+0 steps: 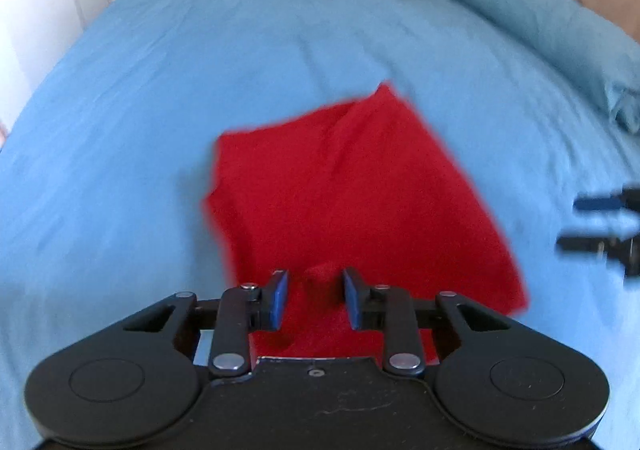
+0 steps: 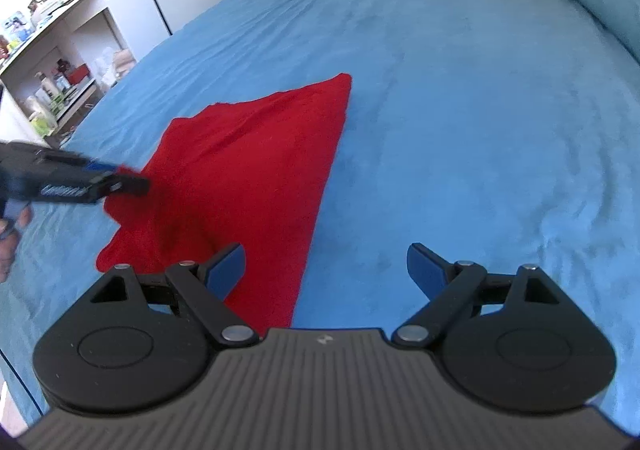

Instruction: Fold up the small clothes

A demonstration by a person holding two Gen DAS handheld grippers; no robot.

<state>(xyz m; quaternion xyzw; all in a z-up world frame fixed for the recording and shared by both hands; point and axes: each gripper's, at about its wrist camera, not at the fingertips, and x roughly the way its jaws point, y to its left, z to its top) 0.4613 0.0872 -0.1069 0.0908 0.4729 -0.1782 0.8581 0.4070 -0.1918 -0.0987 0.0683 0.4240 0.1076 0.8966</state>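
A red cloth point(image 2: 248, 170) lies spread on the blue bed sheet point(image 2: 460, 110). The left claw point(image 1: 314, 300) is clamped on a bunched fold at the cloth's near edge, which sits pinched between its blue pads. The right claw point(image 2: 325, 270) hovers with fingers wide apart, holding nothing, above the cloth's right edge and bare sheet.

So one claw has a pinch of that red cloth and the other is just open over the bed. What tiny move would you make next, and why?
Probably carry the pinched edge across the red cloth toward its far corner. The left gripper has a small bunch of fabric between its pads, so a fold can begin. The right gripper is open, mostly over bare blue sheet, free to hold the cloth flat.
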